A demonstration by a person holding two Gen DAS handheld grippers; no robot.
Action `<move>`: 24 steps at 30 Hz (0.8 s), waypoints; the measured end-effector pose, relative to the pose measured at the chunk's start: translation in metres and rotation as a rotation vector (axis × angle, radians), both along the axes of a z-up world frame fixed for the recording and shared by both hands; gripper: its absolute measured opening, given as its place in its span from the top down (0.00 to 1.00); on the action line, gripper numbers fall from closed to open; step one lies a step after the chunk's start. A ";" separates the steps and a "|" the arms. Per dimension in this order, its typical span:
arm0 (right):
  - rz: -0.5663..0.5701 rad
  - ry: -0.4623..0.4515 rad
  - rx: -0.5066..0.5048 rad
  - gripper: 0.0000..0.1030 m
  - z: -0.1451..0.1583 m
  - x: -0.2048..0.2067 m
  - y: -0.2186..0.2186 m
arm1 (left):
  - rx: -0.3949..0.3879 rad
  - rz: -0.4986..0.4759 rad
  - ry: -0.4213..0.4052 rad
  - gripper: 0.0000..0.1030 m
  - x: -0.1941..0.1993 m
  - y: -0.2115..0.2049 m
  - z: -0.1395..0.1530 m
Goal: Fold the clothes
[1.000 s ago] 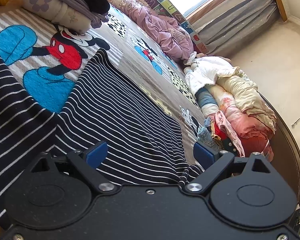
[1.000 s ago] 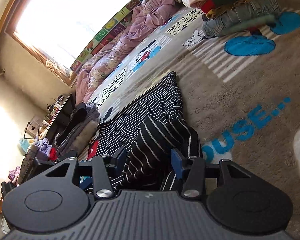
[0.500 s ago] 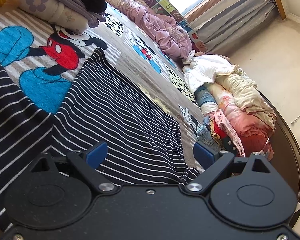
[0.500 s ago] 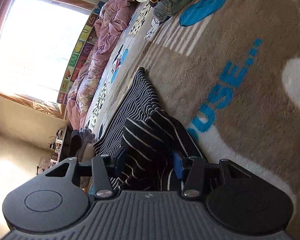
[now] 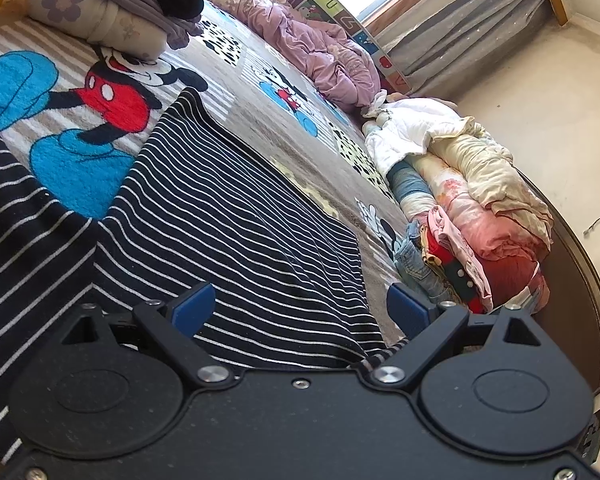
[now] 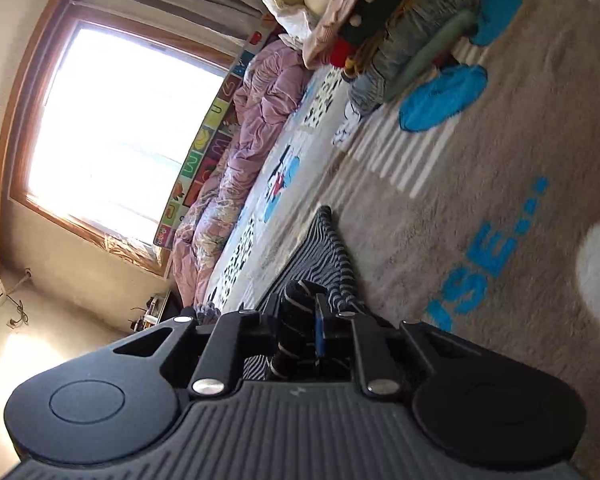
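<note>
While the left tool (image 5: 300, 308) gapes, the right tool (image 6: 298, 320) is closing on the striped garment's (image 5: 228, 216) edge.

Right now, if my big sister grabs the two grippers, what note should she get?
Left gripper: open, hanging over the striped top, holding nothing.
Right gripper: closing on a bunched fold of the striped top, cloth between its pads.
The top lies spread on the cartoon blanket.
Folded stack behind it; unfolded heap at the bed's edge.
Done: one edge gathered.
Left: fold the top, probably then the heap.
</note>
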State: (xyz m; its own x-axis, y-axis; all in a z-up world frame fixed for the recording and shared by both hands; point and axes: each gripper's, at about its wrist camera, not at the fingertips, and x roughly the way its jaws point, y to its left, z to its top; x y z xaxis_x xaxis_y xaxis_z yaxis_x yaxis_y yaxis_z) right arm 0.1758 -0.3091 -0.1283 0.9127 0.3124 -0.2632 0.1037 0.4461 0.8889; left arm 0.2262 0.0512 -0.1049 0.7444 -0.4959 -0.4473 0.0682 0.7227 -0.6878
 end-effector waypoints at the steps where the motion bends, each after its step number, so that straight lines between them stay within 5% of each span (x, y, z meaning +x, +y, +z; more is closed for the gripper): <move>1: -0.010 -0.013 -0.008 0.83 0.004 -0.001 -0.007 | 0.001 -0.001 0.000 0.09 0.000 0.000 0.000; 17: -0.239 -0.097 -0.105 0.82 0.023 -0.031 -0.127 | 0.077 -0.044 -0.004 0.09 -0.001 -0.020 -0.002; 24: -0.331 -0.101 -0.116 0.84 0.022 -0.047 -0.166 | 0.209 -0.050 -0.090 0.09 -0.010 -0.037 0.008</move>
State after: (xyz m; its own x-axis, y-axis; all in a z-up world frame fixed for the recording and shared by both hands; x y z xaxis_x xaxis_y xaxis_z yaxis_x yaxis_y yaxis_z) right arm 0.1286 -0.4754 -0.1068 0.9827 -0.0309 -0.1828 0.1735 0.5014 0.8476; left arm 0.2164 0.0140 -0.0972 0.7626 -0.4368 -0.4771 0.1618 0.8429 -0.5132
